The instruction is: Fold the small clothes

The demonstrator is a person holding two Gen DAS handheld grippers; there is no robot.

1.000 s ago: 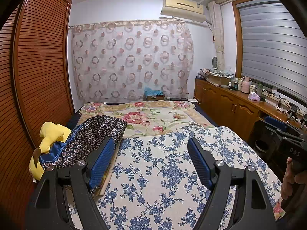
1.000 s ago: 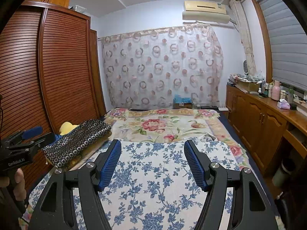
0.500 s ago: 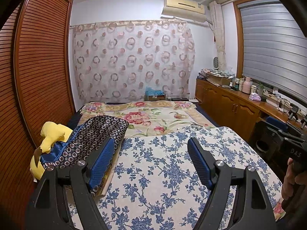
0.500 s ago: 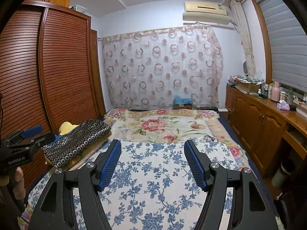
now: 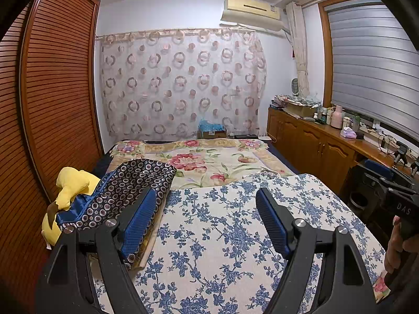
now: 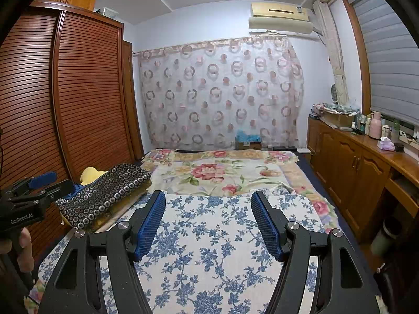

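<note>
Nothing has moved since the earlier views: both hand-held tools hover in the same spots over the bed, with the same gap between their fingers.

Two wrist cameras look along a bedroom. A bed fills the middle, covered nearest the cameras by a white cloth with blue flowers [image 5: 225, 225], spread flat, and farther away by a cream blanket with red flowers [image 5: 204, 162].

No small garment can be picked out on the blue-flowered cloth in either view, so where the clothes to be folded lie cannot be told. On the bed's left edge sits a dark fabric bundle with a ring pattern [image 5: 131, 183], edged in blue satin, resting beside a yellow plush toy [image 5: 70, 183]. Whether that bundle belongs to the task is unclear. Judging from this, folding has not visibly begun, or the work lies out of sight; everything appears still to do.

The left tool [image 5: 207, 214] has its blue-padded fingers spread wide with nothing between them, only the flowered cloth below. Its left finger overlaps the dark bundle in the picture, but contact cannot be confirmed. The right tool [image 6: 208, 219] is likewise wide apart and empty, above the flowered cloth and touching nothing visible. A hand [image 5: 398, 246] gripping the right tool's handle shows at the left camera's edge.
</note>
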